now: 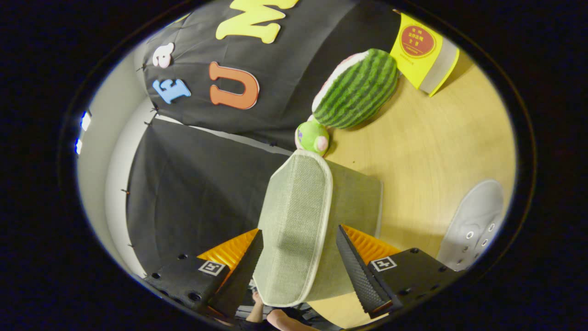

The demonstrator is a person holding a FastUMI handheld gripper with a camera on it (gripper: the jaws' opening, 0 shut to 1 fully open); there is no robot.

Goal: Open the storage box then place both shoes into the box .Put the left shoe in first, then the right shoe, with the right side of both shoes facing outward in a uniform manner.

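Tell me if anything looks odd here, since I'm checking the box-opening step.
The storage box lid is between the fingers of the gripper, swung up from the box body. That fits opening. One grey shoe lies on the table. Nothing looks spilled or damaged.

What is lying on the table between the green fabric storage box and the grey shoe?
Nothing: in the gripper view, bare wooden table separates the green fabric storage box from the grey canvas shoe. The gripper has its fingers on either side of the box's lid flap.
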